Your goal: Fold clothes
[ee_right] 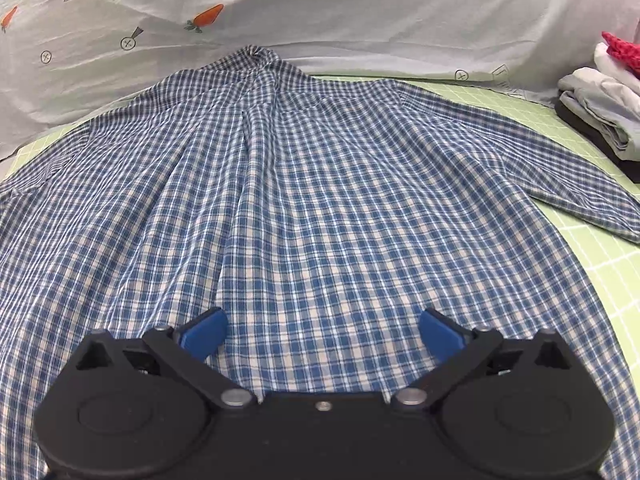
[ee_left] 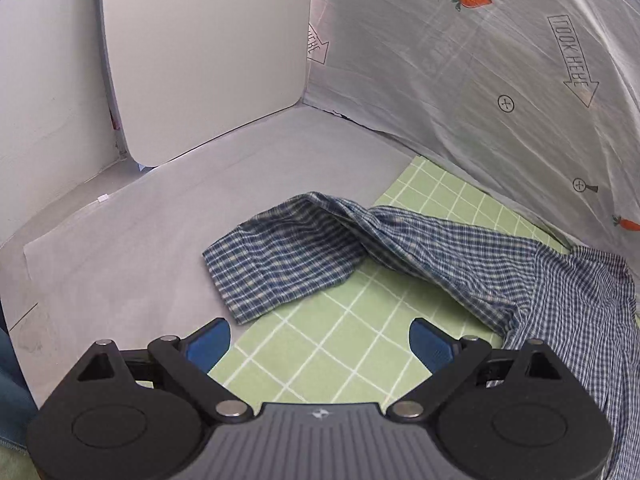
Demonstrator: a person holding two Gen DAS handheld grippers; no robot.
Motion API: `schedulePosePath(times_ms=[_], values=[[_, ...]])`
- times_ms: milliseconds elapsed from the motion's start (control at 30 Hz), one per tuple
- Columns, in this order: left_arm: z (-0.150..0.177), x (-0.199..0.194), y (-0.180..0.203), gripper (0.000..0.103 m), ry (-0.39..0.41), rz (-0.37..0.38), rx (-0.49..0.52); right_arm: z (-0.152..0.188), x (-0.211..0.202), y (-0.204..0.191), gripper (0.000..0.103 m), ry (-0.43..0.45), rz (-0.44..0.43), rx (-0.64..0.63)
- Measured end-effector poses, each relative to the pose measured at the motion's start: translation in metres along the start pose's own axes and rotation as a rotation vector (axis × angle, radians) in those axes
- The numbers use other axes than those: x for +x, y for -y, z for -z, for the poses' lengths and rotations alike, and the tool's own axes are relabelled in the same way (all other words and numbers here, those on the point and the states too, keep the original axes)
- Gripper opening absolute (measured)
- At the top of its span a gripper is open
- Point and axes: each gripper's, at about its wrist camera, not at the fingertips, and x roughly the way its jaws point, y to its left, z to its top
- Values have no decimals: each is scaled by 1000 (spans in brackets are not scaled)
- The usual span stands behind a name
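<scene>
A blue and white checked shirt (ee_right: 320, 184) lies spread flat on a green grid mat (ee_right: 608, 264), collar at the far side. My right gripper (ee_right: 320, 332) is open and empty just above the shirt's near hem. In the left wrist view the shirt's left sleeve (ee_left: 304, 248) lies twisted, its cuff end reaching off the mat (ee_left: 320, 344) onto the grey surface. My left gripper (ee_left: 320, 342) is open and empty above the mat, a little short of the sleeve cuff.
A pile of folded clothes (ee_right: 604, 108) stands at the right edge of the mat. A grey cloth backdrop with carrots (ee_left: 480, 80) hangs behind. A white board (ee_left: 208, 52) stands at the back left on the grey surface (ee_left: 140, 232).
</scene>
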Motion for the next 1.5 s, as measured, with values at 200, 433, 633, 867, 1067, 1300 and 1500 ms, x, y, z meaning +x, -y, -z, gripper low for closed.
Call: schedulePosePath(times_ms=[200, 433, 633, 867, 1067, 1300, 1500], values=[[-42, 50, 17, 96, 2, 25, -69, -5, 7, -8, 103, 24, 43, 44], [-63, 111, 22, 89, -51, -2, -151, -12, 19, -21, 103, 78, 58, 50], [-72, 138, 4, 79, -79, -35, -237, -13, 26, -26, 103, 138, 50, 44], [-75, 160, -13, 30, -120, -35, -315, -16, 29, -26, 103, 139, 48, 46], [-82, 128, -11, 3, -10, 24, -343, -18, 31, -27, 103, 140, 48, 47], [-81, 44, 7, 3, 191, 146, -148, -18, 32, -26, 103, 141, 44, 48], [-21, 50, 7, 3, 29, 79, -47, -18, 32, -26, 103, 142, 43, 49]])
